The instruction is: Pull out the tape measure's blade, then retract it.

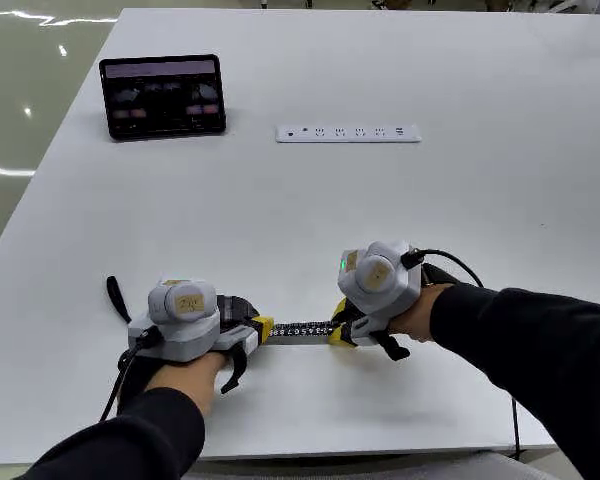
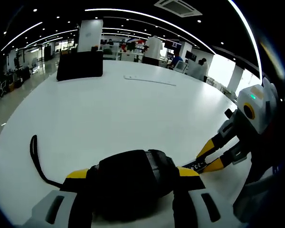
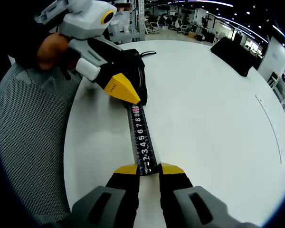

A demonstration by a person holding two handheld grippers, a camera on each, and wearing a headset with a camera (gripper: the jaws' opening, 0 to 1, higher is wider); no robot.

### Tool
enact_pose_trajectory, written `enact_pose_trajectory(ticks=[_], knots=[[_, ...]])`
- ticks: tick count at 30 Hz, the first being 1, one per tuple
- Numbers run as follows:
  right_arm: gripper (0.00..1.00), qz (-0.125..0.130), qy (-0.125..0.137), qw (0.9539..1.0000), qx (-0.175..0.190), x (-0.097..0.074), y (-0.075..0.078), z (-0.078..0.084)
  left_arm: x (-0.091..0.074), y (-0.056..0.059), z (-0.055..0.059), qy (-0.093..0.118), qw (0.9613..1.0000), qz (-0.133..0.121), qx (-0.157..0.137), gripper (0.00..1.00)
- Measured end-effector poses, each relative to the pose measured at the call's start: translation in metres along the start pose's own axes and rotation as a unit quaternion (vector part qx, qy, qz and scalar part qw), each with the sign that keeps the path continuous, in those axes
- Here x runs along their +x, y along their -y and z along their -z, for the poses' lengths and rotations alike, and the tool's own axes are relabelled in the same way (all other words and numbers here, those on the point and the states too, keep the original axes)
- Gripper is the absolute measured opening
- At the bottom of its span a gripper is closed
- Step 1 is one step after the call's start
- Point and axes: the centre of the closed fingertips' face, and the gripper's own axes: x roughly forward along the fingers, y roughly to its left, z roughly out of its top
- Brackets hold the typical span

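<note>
A black tape measure [image 1: 237,309] lies near the table's front edge, and my left gripper [image 1: 252,329] is shut around its body. In the left gripper view the black case [image 2: 133,180] sits between the two yellow-tipped fingers [image 2: 77,174]. A short length of blade [image 1: 300,328] runs right from the case, flat on the table. My right gripper [image 1: 337,334] is shut on the blade's end. In the right gripper view the numbered blade [image 3: 141,137] leads from my right gripper [image 3: 149,169] to the case [image 3: 135,66] and the left gripper [image 3: 118,88].
The tape's black wrist strap [image 1: 115,297] trails left on the white table [image 1: 310,220]. A dark tablet [image 1: 163,95] stands at the far left and a white power strip [image 1: 348,133] lies beyond the middle. A mesh chair [image 3: 33,142] sits at the table's near edge.
</note>
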Motion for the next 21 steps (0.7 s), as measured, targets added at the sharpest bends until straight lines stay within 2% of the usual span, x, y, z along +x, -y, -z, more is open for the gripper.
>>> enact_pose_trajectory(ticks=[2, 7, 21], knots=[[0.11, 0.000, 0.004, 0.9999, -0.010, 0.000, -0.001, -0.001, 0.000, 0.000, 0.000, 0.000, 1.0000, 0.002, -0.006, 0.64], [0.11, -0.001, 0.020, 0.9998, -0.005, 0.002, -0.001, -0.005, 0.000, -0.001, -0.001, 0.001, 0.9999, 0.007, -0.012, 0.64], [0.11, -0.015, 0.020, 0.9996, -0.015, 0.007, -0.001, -0.012, 0.000, 0.000, -0.001, 0.000, 0.9997, 0.019, -0.018, 0.64]])
